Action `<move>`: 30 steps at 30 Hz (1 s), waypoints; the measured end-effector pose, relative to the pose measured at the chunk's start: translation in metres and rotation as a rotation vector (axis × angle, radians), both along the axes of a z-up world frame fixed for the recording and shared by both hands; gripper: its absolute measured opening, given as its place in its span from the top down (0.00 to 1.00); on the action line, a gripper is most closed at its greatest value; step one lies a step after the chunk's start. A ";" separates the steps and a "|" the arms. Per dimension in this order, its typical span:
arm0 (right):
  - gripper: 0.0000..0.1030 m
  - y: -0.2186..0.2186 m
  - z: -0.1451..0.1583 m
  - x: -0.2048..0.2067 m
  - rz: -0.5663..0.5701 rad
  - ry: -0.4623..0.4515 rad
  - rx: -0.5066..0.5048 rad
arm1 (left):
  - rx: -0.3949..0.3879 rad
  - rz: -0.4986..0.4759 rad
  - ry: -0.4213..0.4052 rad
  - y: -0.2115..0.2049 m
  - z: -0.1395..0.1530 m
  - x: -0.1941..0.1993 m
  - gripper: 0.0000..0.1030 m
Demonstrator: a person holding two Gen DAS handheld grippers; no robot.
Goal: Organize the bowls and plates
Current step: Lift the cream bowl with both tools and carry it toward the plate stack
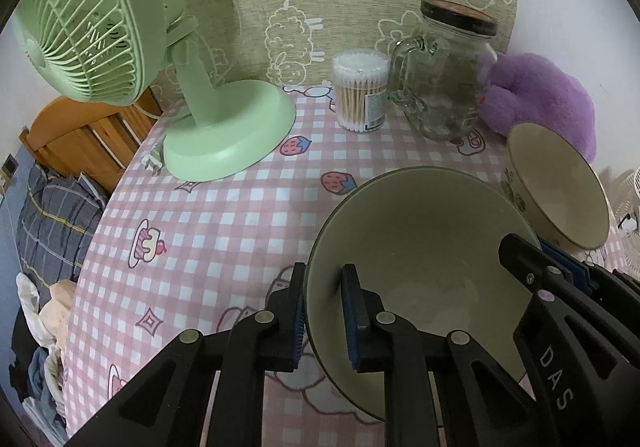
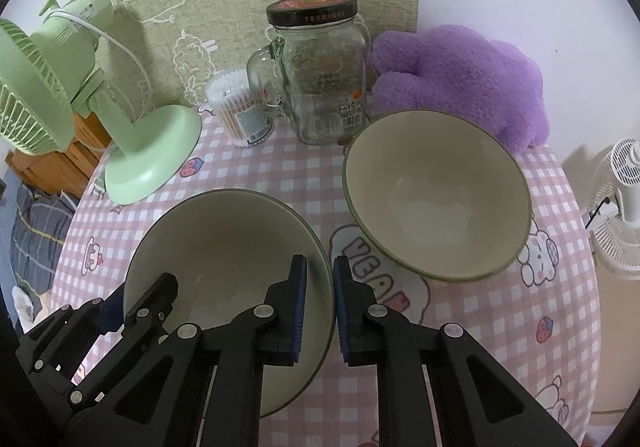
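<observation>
Far left on the checked tabletop [image 2: 248, 183] stands the green fan [image 1: 120, 47], then the cotton-swab tub [image 1: 360, 91], the glass jar [image 1: 444, 79] and the purple plush [image 2: 460, 83] along the back. Up front, the near bowl [image 2: 224, 247] has both tools on it: the left gripper [image 1: 323, 315] straddles its left rim, one finger outside, one inside, with daylight between pad and wall, so not quite clamped. The right gripper [image 2: 320, 311] brackets the opposite rim, likewise slightly spread. To the right, the second bowl [image 2: 436, 195] sits just beside the first, near the jar and the plush.
</observation>
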State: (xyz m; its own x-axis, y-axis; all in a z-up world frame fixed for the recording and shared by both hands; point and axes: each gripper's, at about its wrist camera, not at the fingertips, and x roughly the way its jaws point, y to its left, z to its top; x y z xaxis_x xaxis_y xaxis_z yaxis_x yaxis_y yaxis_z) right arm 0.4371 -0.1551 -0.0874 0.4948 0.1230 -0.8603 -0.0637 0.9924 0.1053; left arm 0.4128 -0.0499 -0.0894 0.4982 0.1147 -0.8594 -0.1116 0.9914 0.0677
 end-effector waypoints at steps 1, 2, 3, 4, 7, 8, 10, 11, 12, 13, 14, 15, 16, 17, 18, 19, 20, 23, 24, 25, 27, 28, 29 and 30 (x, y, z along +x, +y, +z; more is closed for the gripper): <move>0.84 0.000 0.001 -0.003 -0.001 0.002 -0.001 | -0.002 0.000 0.001 0.000 0.001 -0.003 0.87; 0.84 0.001 0.002 -0.005 -0.002 0.003 -0.002 | -0.002 -0.001 0.002 0.000 0.002 -0.006 0.87; 0.84 0.001 0.003 -0.008 -0.003 0.003 -0.004 | -0.002 -0.004 0.001 0.000 0.003 -0.009 0.87; 0.84 0.002 0.004 -0.012 -0.003 0.002 -0.006 | 0.000 -0.006 0.000 0.000 0.004 -0.011 0.87; 0.84 0.003 0.009 -0.023 -0.003 0.000 -0.008 | 0.008 -0.014 -0.003 0.000 0.008 -0.021 0.87; 0.84 0.003 0.011 -0.025 -0.004 -0.001 -0.008 | 0.007 -0.017 -0.005 0.000 0.011 -0.025 0.87; 0.84 0.003 0.016 -0.034 -0.008 -0.007 -0.014 | 0.002 -0.021 -0.011 0.000 0.014 -0.031 0.87; 0.84 0.004 0.018 -0.037 -0.009 -0.010 -0.017 | 0.000 -0.023 -0.014 0.000 0.016 -0.034 0.87; 0.84 0.004 0.021 -0.042 -0.009 -0.013 -0.020 | -0.003 -0.024 -0.017 0.001 0.018 -0.038 0.87; 0.84 0.005 0.024 -0.047 -0.011 -0.017 -0.019 | -0.008 -0.026 -0.019 0.003 0.021 -0.042 0.87; 0.84 0.004 0.026 -0.051 -0.013 -0.018 -0.018 | -0.011 -0.028 -0.020 0.003 0.022 -0.045 0.87; 0.84 0.005 0.030 -0.056 -0.018 -0.018 -0.017 | -0.016 -0.032 -0.022 0.004 0.025 -0.048 0.87; 0.84 0.005 0.033 -0.061 -0.025 -0.019 -0.018 | -0.022 -0.038 -0.023 0.005 0.028 -0.052 0.87; 0.84 0.006 0.036 -0.064 -0.030 -0.021 -0.019 | -0.024 -0.044 -0.025 0.006 0.030 -0.055 0.87; 0.84 0.006 0.040 -0.069 -0.035 -0.023 -0.022 | -0.027 -0.052 -0.028 0.007 0.034 -0.060 0.86; 0.84 0.007 0.044 -0.075 -0.041 -0.027 -0.026 | -0.028 -0.058 -0.030 0.008 0.037 -0.063 0.87; 0.84 0.008 0.047 -0.078 -0.043 -0.028 -0.029 | -0.028 -0.063 -0.034 0.009 0.039 -0.066 0.87; 0.84 0.014 0.059 -0.090 -0.048 -0.037 -0.042 | -0.038 -0.069 -0.050 0.015 0.049 -0.078 0.87; 0.84 0.016 0.063 -0.094 -0.049 -0.043 -0.044 | -0.044 -0.068 -0.056 0.018 0.053 -0.083 0.86; 0.84 0.019 0.068 -0.099 -0.050 -0.049 -0.047 | -0.047 -0.068 -0.059 0.020 0.056 -0.087 0.87; 0.84 0.025 0.077 -0.109 -0.050 -0.061 -0.052 | -0.050 -0.069 -0.071 0.027 0.064 -0.098 0.87; 0.84 0.027 0.081 -0.114 -0.050 -0.066 -0.052 | -0.052 -0.070 -0.075 0.029 0.067 -0.101 0.87; 0.84 0.028 0.084 -0.117 -0.051 -0.069 -0.050 | -0.053 -0.071 -0.080 0.032 0.070 -0.106 0.87; 0.84 0.031 0.088 -0.122 -0.052 -0.073 -0.049 | -0.053 -0.074 -0.086 0.034 0.073 -0.111 0.87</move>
